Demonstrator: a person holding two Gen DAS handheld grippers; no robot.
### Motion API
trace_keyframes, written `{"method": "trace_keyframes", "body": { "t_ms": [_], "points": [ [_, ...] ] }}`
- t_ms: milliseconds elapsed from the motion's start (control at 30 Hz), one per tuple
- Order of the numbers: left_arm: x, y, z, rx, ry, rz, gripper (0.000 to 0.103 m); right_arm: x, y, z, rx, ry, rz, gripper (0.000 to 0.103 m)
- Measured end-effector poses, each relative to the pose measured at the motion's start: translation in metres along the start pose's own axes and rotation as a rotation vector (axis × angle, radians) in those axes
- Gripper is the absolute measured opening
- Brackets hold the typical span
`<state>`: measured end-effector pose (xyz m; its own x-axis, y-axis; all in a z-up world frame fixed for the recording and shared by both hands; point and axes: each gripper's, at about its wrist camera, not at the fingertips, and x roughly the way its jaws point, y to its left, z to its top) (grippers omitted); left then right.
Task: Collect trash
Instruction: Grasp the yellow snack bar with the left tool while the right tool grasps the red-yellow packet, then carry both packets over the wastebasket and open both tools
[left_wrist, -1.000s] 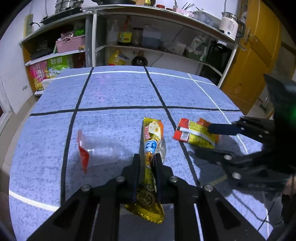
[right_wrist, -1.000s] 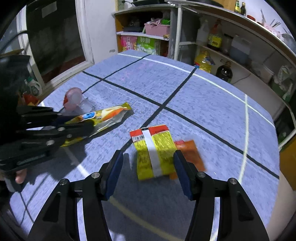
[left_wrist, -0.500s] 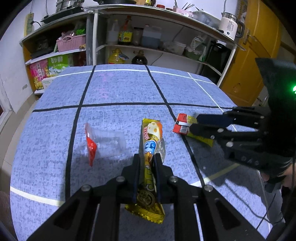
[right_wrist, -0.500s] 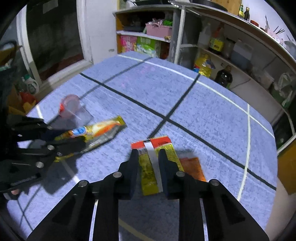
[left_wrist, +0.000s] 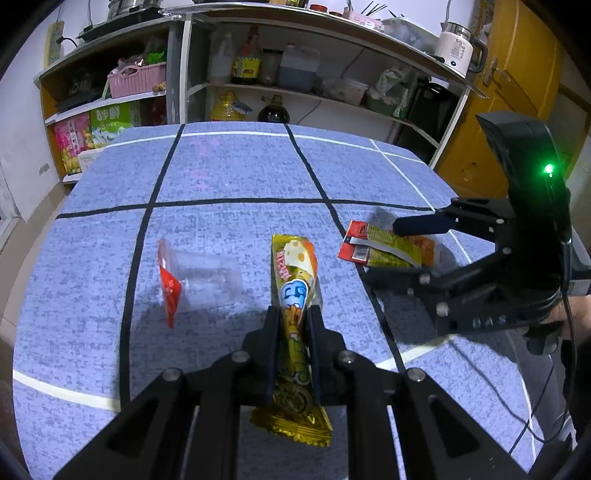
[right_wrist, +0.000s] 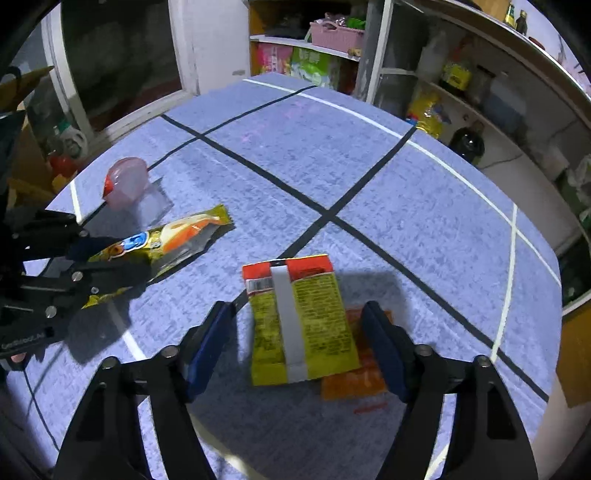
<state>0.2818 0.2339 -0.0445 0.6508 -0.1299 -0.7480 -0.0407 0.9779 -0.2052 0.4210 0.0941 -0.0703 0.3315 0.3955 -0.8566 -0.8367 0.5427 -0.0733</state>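
**Foil packet between spread fingers — miss risk on the right side**

Yellow-and-red flat foil snack packet lies flat on the blue grid-lined surface, on top of a flat orange sachet that pokes out at its near-right corner. Right gripper straddles the packet; its fingers have just been opening and now stand wide either side, pads not touching it. Nothing held there.

Left gripper is pinching the long yellow ice-cream-style wrapper across its width, tail end sticking out behind the fingers.

Risks, as I judge them:
- Packet is thin and flat — closing fingers may skate over it or just buckle it rather than lift it.
- Orange sachet underneath may come up half-caught and drop, or get left behind.
- Left's wrapper is slick foil; a jolt could let it slide out.
- Clear plastic cup with a red peeled lid lies on its side just left of the wrapper — easy to knock rolling.

Orientation: packet's long axis runs roughly along the right gripper's pointing line, red end away from the camera, yellow end toward it. Wrapper's long axis likewise runs straight out from the left fingers, its orange-and-white end pointing away.
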Motion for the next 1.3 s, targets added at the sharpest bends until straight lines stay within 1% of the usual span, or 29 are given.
{"method": "trace_keyframes", "body": {
  "t_ms": [33, 100, 133, 167, 267, 367, 500, 600, 733, 833, 1033, 1167, 1300],
  "points": [
    [0.000, 0.000, 0.000, 0.000, 0.001, -0.001, 0.015, -0.001, -0.001, 0.000, 0.001, -0.004, 0.001, 0.049],
    [0.000, -0.001, -0.001, 0.000, 0.000, -0.001, 0.015, -0.002, -0.003, -0.001, 0.005, -0.001, 0.000, 0.043],
    [0.000, -0.001, -0.001, 0.002, 0.000, -0.001, 0.015, -0.003, -0.004, -0.002, 0.004, -0.001, -0.003, 0.038],
    [0.000, -0.002, -0.001, 0.004, 0.000, 0.000, 0.015, -0.004, -0.004, -0.003, 0.009, -0.001, -0.005, 0.034],
    [0.000, -0.003, -0.002, 0.008, -0.001, -0.001, 0.015, -0.007, -0.005, -0.006, 0.019, -0.003, -0.010, 0.028],
    [-0.001, -0.005, -0.002, 0.011, -0.003, -0.004, 0.015, -0.012, -0.009, -0.010, 0.042, -0.015, 0.001, 0.024],
    [-0.005, -0.007, -0.002, 0.013, -0.010, -0.012, 0.015, -0.024, -0.011, -0.018, 0.065, -0.042, 0.015, 0.024],
    [-0.013, -0.014, -0.001, 0.014, -0.023, -0.017, 0.014, -0.041, -0.013, -0.027, 0.092, -0.072, 0.031, 0.024],
    [-0.028, -0.032, -0.001, 0.021, -0.049, -0.052, 0.014, -0.070, -0.018, -0.043, 0.134, -0.127, 0.045, 0.024],
    [-0.041, -0.056, -0.002, 0.040, -0.069, -0.103, 0.014, -0.101, -0.023, -0.066, 0.173, -0.171, 0.029, 0.024],
    [-0.056, -0.125, -0.010, 0.120, -0.085, -0.208, 0.014, -0.156, -0.034, -0.119, 0.280, -0.232, -0.026, 0.024],
    [-0.055, -0.177, -0.015, 0.174, -0.071, -0.288, 0.014, -0.193, -0.043, -0.164, 0.358, -0.271, -0.076, 0.024],
    [-0.042, -0.232, -0.019, 0.230, -0.026, -0.356, 0.014, -0.224, -0.059, -0.213, 0.443, -0.296, -0.123, 0.025]
  ]
}}
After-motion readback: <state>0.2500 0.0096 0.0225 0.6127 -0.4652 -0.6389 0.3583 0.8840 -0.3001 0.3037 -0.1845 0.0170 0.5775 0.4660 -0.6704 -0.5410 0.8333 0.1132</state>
